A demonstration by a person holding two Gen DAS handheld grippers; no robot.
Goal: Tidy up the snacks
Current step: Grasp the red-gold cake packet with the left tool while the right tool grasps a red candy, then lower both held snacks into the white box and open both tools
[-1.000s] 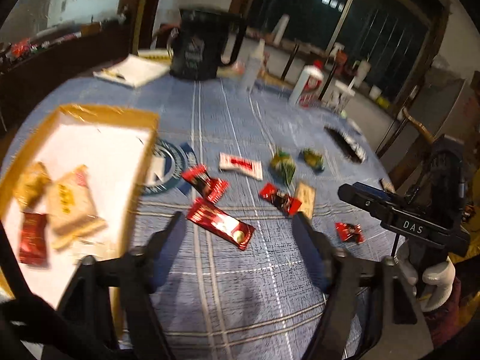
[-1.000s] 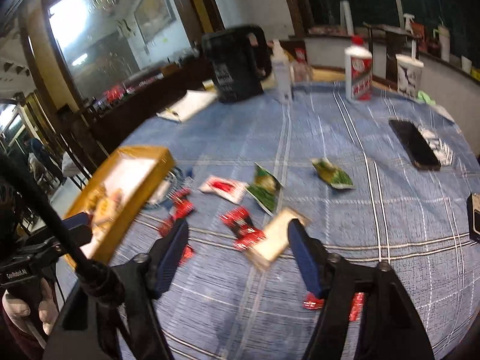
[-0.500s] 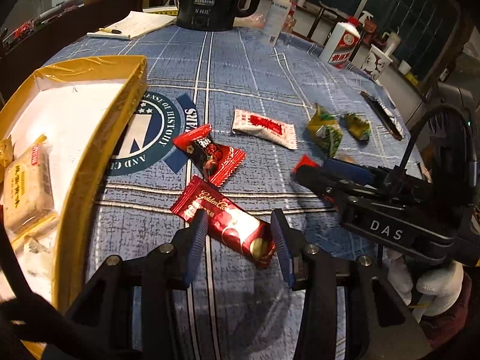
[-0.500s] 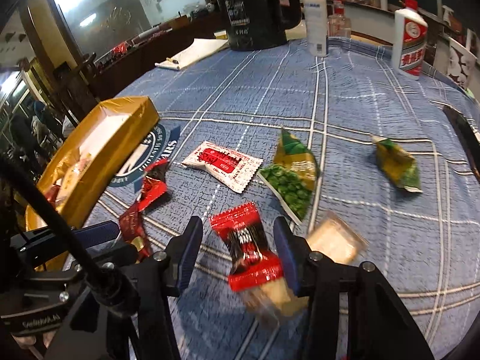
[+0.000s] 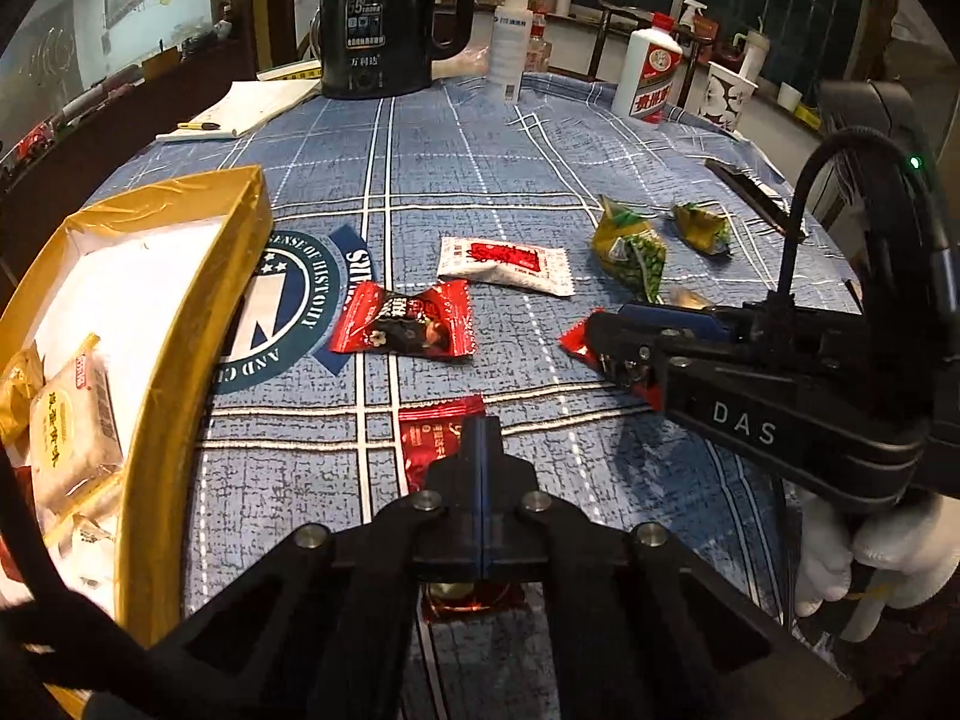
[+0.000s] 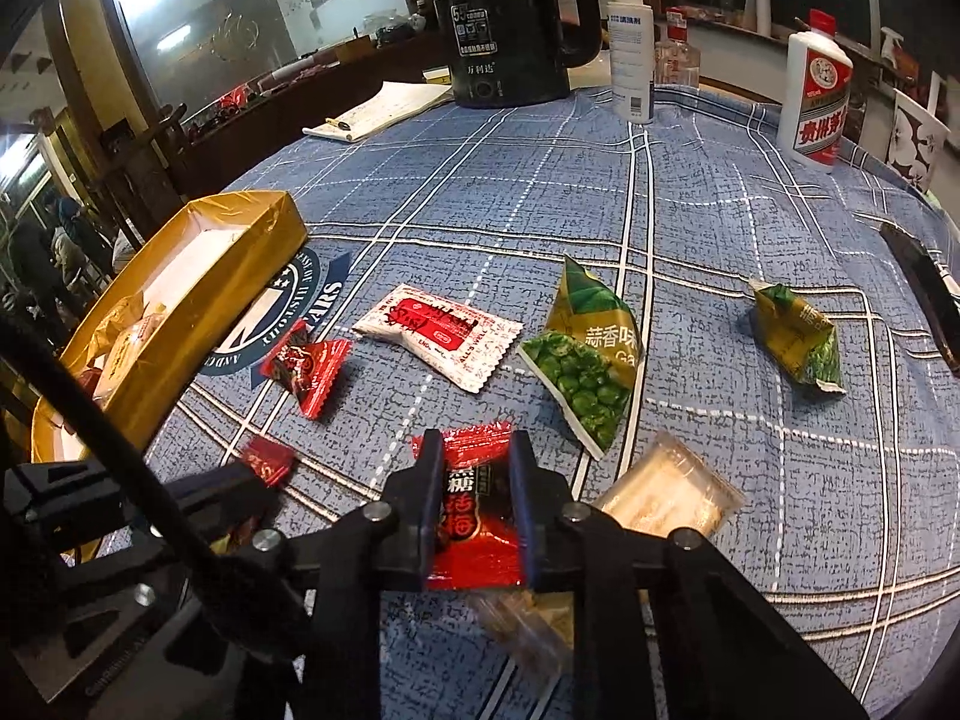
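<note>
- Blue cloth with white grid lines covers the round table (image 5: 480, 180), and a printed navy seal shows on it beside the gold box (image 5: 198, 300) at the left of the frame.
- My left gripper (image 5: 483, 438) has its jaws pressed together on a long red chocolate packet (image 5: 432, 432) at lower centre; the wrapper's ends stick out above and below the fingers.
- My right gripper (image 6: 477, 498) is closing its jaws on a red plum candy packet (image 6: 474, 540), the pads touching both its sides; a clear-wrapped biscuit (image 6: 666, 492) lies just beside and partly under it.
- Loose on the cloth: another red candy (image 6: 306, 366) at centre left, a white sachet with a red label (image 6: 438, 336) in the middle, and two green pea packets (image 6: 588, 360), one well to the right.
- The gold box already holds pale wrapped cakes (image 5: 72, 420) at the lower left edge.
- At the top of the frame stand a black kettle (image 6: 510, 24), a white spray bottle (image 6: 630, 42), a white liquor bottle with a red label (image 6: 819, 96) and an open notebook (image 6: 384, 111).
- Beyond the table the room is dim, with dark wooden furniture and dark windows at the upper right.
- A white-gloved hand (image 5: 870, 558) grips the right gripper's handle at the lower right.
</note>
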